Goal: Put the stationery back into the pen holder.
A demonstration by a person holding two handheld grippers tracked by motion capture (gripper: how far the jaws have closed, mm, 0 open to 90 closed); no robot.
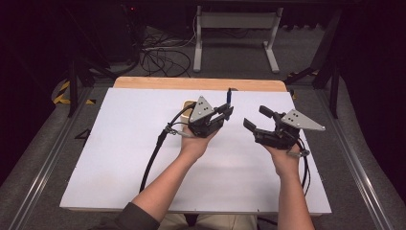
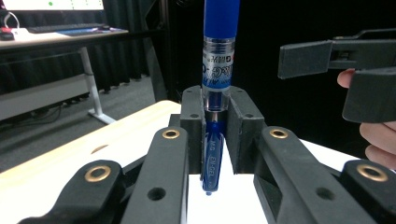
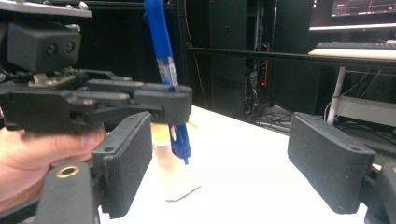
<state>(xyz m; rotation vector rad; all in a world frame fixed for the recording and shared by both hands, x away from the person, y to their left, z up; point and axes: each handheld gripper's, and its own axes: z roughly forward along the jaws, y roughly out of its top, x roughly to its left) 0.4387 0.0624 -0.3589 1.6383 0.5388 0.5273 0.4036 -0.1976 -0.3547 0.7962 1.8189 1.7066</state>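
A blue gel pen (image 1: pixel 229 98) (image 2: pixel 217 70) stands upright, tip down, above the white table (image 1: pixel 119 143). My left gripper (image 1: pixel 227 112) (image 2: pixel 217 135) is shut on its lower barrel. In the right gripper view the pen (image 3: pixel 163 51) leans slightly, held by the left gripper (image 3: pixel 173 107), with its tip clear of the table. My right gripper (image 1: pixel 254 117) (image 3: pixel 229 163) is open and holds nothing, a short way right of the pen. It also appears at the right of the left gripper view as the right gripper (image 2: pixel 327 77), jaws apart.
A small cream cup (image 1: pixel 188 104) (image 3: pixel 173 172) stands on the table just behind and left of the left gripper. A wooden strip (image 1: pixel 191 83) runs along the far edge. Beyond it are a white desk frame (image 1: pixel 234 28) and floor cables (image 1: pixel 163 57).
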